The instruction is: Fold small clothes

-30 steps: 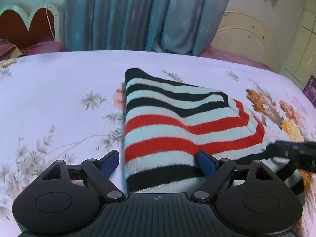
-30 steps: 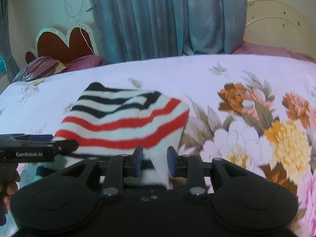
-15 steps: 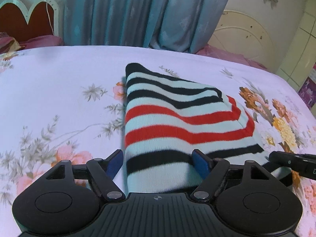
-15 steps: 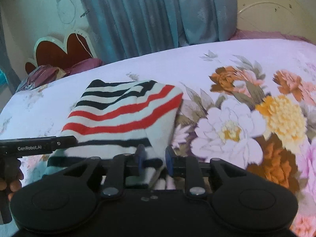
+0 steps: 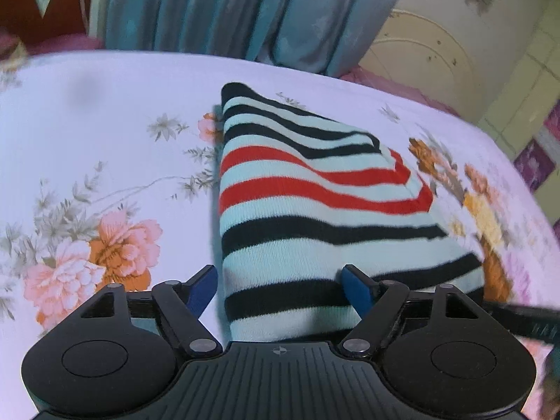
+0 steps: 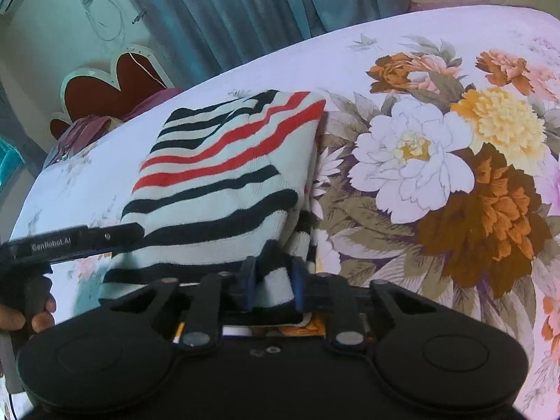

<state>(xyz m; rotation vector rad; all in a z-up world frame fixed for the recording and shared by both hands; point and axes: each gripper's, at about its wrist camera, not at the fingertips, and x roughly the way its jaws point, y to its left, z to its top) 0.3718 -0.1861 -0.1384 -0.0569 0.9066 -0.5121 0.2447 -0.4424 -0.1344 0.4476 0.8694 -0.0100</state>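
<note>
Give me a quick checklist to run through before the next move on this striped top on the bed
1. Right claw on the near edge of the striped knit top: ok, cloth is bunched between its blue pads while the jaws are closing.
2. Left claw gripping: not ok, its jaws stand wide, astride the near left edge of the top without pinching it.
3. Top folded flat: cannot tell, a loose layer shows under the right side.
4. Space on the floral bedsheet around the top: ok, nothing else lies near it.
5. Claws apart from each other: ok, the left one sits well to the side in the right wrist view.
</note>
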